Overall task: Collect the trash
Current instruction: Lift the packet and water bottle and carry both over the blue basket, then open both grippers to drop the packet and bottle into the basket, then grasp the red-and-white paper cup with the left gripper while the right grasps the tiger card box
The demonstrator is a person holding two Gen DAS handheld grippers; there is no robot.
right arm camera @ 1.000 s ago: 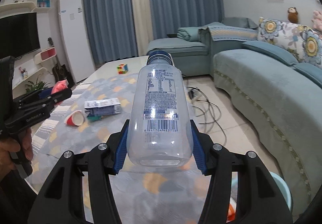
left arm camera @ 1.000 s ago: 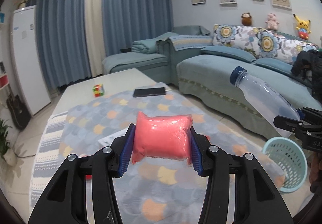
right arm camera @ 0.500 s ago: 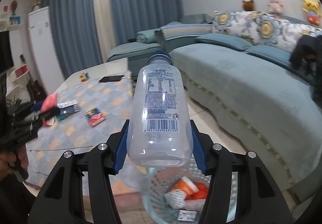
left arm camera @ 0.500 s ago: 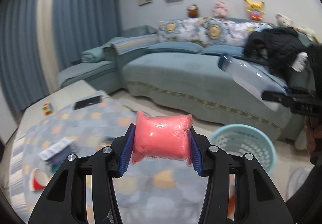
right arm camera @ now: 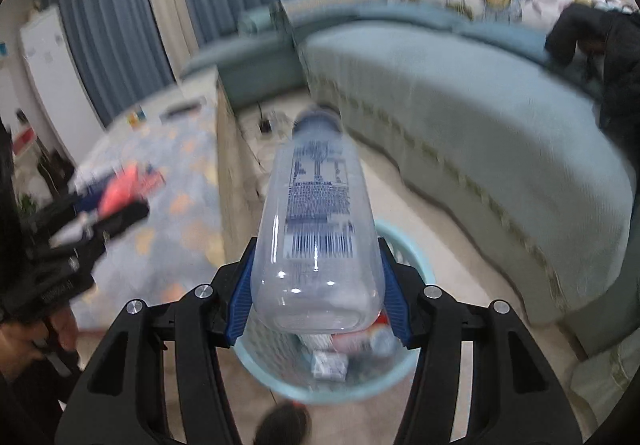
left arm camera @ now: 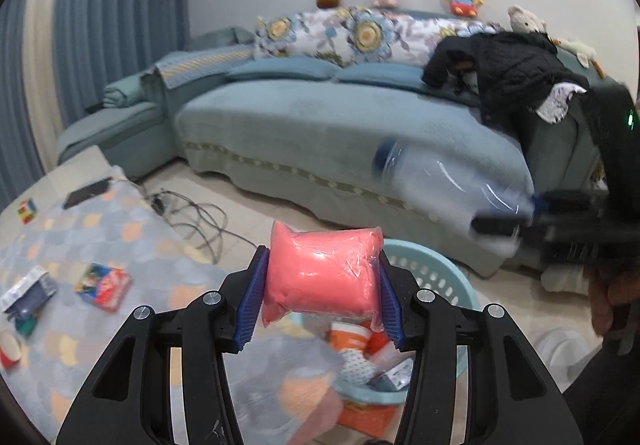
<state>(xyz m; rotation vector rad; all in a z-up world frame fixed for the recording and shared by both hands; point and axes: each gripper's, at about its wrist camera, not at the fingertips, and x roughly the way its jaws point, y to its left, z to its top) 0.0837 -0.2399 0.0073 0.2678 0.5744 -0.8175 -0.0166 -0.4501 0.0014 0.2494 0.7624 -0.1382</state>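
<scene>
My left gripper [left arm camera: 318, 295] is shut on a pink plastic packet [left arm camera: 322, 273] and holds it above the near edge of a light blue trash basket [left arm camera: 436, 273]. My right gripper [right arm camera: 316, 281] is shut on an empty clear plastic bottle [right arm camera: 318, 213] with a blue cap, held over the same basket [right arm camera: 416, 253], which has several wrappers inside. The right gripper and bottle [left arm camera: 440, 181] also show at the right of the left wrist view. The left gripper with the packet [right arm camera: 118, 191] shows blurred at the left of the right wrist view.
A low table with a patterned cloth [left arm camera: 120, 245] stands to the left; on it lie a red-blue packet [left arm camera: 104, 285], other wrappers [left arm camera: 28, 293], a phone [left arm camera: 86, 193] and a puzzle cube [left arm camera: 27, 210]. A teal sofa [left arm camera: 340, 133] is behind the basket. Cables [left arm camera: 192, 213] lie on the floor.
Both grippers swung right, away from the table, and dropped towards the basket. The basket now sits directly under the packet and the bottle. Both holds are unchanged.
</scene>
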